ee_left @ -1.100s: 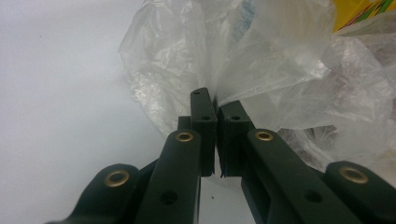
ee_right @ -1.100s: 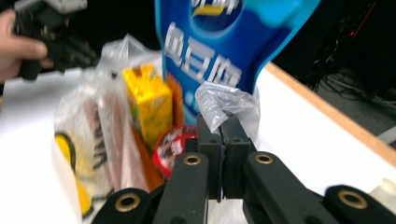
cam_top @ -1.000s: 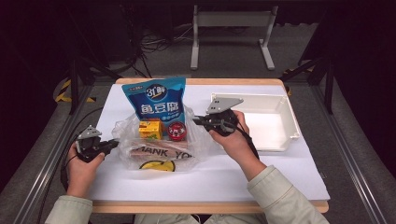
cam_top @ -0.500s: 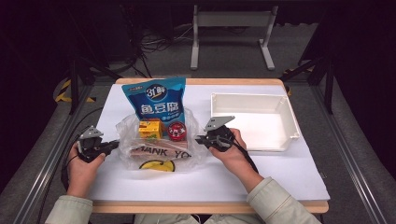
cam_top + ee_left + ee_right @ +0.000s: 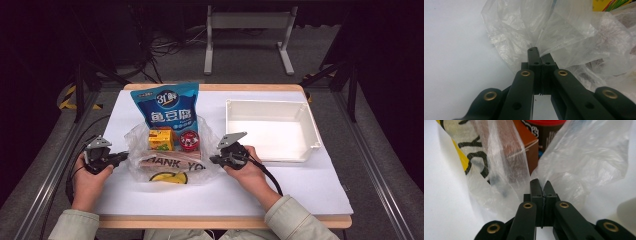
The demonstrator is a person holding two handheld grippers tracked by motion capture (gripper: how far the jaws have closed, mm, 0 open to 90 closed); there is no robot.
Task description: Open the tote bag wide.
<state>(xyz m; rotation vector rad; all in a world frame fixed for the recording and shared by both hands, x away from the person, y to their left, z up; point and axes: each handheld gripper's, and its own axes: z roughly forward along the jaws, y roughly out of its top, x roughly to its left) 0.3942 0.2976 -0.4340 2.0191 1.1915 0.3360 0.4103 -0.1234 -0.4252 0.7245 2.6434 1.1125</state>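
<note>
On the bench's [image 5: 300, 195] left side, the person's left hand [image 5: 87, 177] holds the left claw [image 5: 120, 158], whose jaws are pressed together on a pinch of the clear plastic bag [image 5: 172, 155]; in the left gripper view the film bunches right at the tips of that claw [image 5: 537, 53]. The bag lies near the middle of the white bench top, its printed side up with black lettering and a yellow patch. Inside it sit a yellow carton [image 5: 161, 139], a red-lidded tub [image 5: 189, 140] and a brown box [image 5: 167, 161]. A blue snack packet [image 5: 167, 107] stands out of the bag's far end. At the bag's right edge the right claw [image 5: 214, 160] is likewise clamped on the film, the plastic gathered at its tips in the right gripper view [image 5: 541, 185], with the brown box [image 5: 524, 152] just beyond. Farther right, apart from the bag, rests a white tray [image 5: 312, 132].
</note>
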